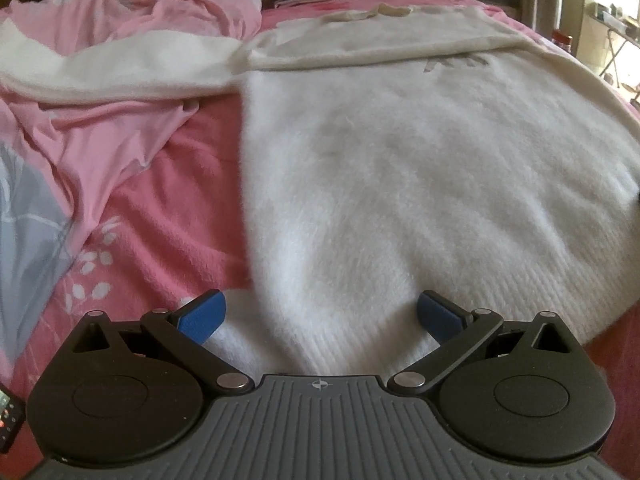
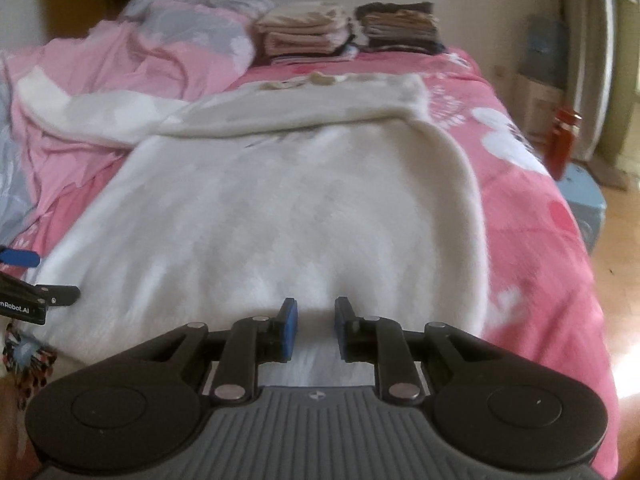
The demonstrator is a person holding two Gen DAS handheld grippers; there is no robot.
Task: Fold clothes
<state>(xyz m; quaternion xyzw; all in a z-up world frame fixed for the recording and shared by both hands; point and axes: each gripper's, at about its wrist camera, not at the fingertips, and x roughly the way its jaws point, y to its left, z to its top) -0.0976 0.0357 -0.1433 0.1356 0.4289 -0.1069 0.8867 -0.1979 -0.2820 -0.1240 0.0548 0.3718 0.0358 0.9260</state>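
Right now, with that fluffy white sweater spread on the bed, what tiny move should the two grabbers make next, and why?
Probably close both on the near hem. The left gripper and right gripper are open over the white sweater, gripping nothing, and one sleeve already lies folded across its top.

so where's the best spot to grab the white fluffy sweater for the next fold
Probably the ribbed bottom hem of the white sweater, at its two near corners, coming in low from the near edge of the bed. The hem lies flat and closest, with both hand-held grippers, left and right, open above it.
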